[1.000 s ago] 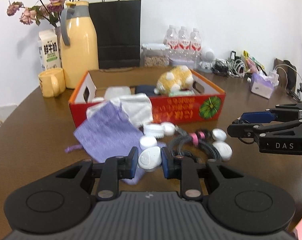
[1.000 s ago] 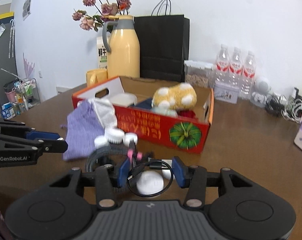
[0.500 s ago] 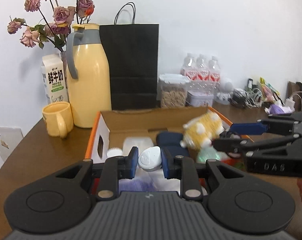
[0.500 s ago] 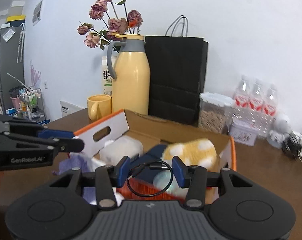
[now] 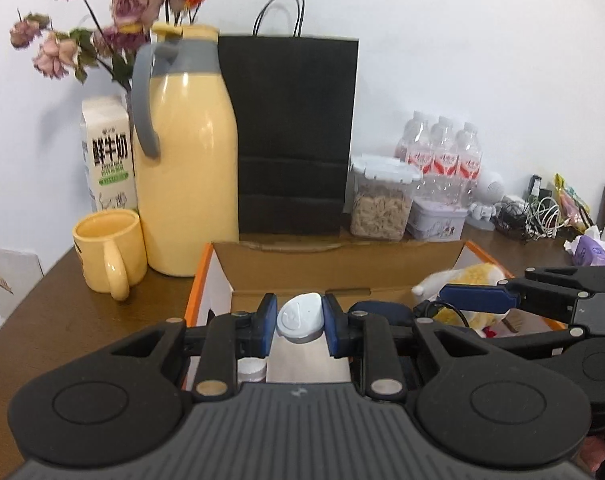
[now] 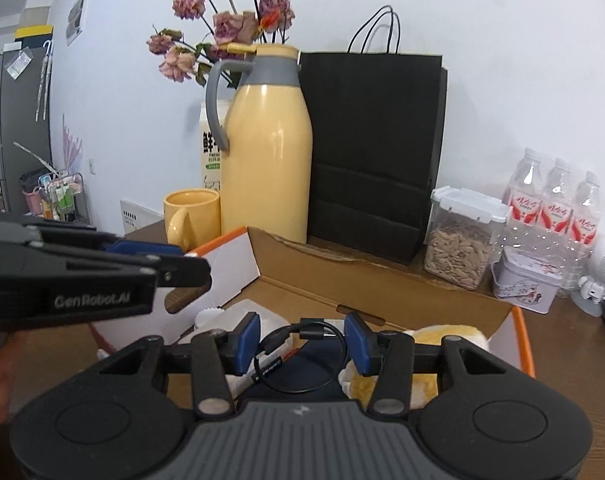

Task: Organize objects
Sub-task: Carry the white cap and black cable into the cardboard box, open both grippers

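My left gripper (image 5: 300,322) is shut on a small white rounded case (image 5: 301,317) and holds it above the open orange cardboard box (image 5: 342,268). My right gripper (image 6: 302,344) is shut on a coiled black cable (image 6: 302,360), also over the box (image 6: 382,288). Inside the box lie a yellow plush toy (image 6: 446,340), a dark blue item (image 5: 378,310) and white items (image 6: 238,312). Each gripper shows in the other's view, the right one (image 5: 478,300) at the right, the left one (image 6: 154,256) at the left.
Behind the box stand a yellow thermos jug (image 5: 186,160), a yellow mug (image 5: 110,248), a milk carton (image 5: 108,156), a black paper bag (image 5: 294,132), a snack jar (image 5: 382,200), a tin (image 5: 438,220), water bottles (image 5: 442,156) and dried flowers (image 5: 114,12). Cables (image 5: 534,212) lie at the right.
Both grippers rose from the table in front of the box and moved forward over it, carrying the white case and the cable. The purple pouch and loose items dropped out of view.
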Demonstrator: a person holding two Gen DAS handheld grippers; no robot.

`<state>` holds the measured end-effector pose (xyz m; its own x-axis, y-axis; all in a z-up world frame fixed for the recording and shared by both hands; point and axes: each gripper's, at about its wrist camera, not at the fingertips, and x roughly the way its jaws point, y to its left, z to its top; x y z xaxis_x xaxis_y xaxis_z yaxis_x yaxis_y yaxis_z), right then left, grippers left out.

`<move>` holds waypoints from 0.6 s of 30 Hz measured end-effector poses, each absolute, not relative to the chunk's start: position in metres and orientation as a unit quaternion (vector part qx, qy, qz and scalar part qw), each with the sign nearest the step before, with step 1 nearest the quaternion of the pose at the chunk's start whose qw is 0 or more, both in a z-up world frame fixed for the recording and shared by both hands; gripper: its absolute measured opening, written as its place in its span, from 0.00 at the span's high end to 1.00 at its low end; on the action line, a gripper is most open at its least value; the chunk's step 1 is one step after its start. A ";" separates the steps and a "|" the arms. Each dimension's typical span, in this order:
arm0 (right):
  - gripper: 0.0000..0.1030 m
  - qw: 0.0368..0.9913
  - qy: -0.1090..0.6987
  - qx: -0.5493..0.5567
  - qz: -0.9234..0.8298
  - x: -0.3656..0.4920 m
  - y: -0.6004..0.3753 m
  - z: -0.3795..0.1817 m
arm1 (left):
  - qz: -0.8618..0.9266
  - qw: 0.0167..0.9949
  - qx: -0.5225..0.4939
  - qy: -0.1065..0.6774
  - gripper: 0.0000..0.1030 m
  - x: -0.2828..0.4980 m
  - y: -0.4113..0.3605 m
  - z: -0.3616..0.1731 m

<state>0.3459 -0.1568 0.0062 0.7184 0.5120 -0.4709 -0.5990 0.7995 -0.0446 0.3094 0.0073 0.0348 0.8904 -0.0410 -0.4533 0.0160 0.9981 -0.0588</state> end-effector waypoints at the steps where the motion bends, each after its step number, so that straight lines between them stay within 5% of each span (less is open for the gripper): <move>1: 0.56 0.921 0.226 -0.098 0.301 0.348 -0.155 0.003 | -0.016 0.970 -0.029 0.241 0.76 0.313 0.009 0.031; 5: 0.50 0.922 0.234 -0.100 0.293 0.353 -0.156 -0.005 | -0.006 0.968 -0.030 0.249 0.61 0.315 0.013 0.024; 7: 0.42 0.924 0.232 -0.097 0.288 0.352 -0.159 -0.006 | 0.001 0.971 -0.030 0.239 0.31 0.312 0.014 0.025; 10: 0.24 0.929 0.223 -0.095 0.281 0.348 -0.163 -0.002 | 0.014 0.976 -0.026 0.215 0.00 0.305 0.013 0.030; 15: 0.01 0.937 0.212 -0.087 0.265 0.342 -0.170 0.004 | 0.031 0.979 -0.025 0.200 0.00 0.297 0.013 0.037; 18: 0.00 0.938 0.216 -0.080 0.259 0.339 -0.175 0.007 | 0.035 0.978 -0.021 0.204 0.00 0.292 0.013 0.039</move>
<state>0.3385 -0.1752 0.0074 0.7721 0.4514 -0.4474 -0.5206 0.8529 -0.0379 0.2922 0.0131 0.0392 0.9141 0.0600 -0.4010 -0.0774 0.9966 -0.0271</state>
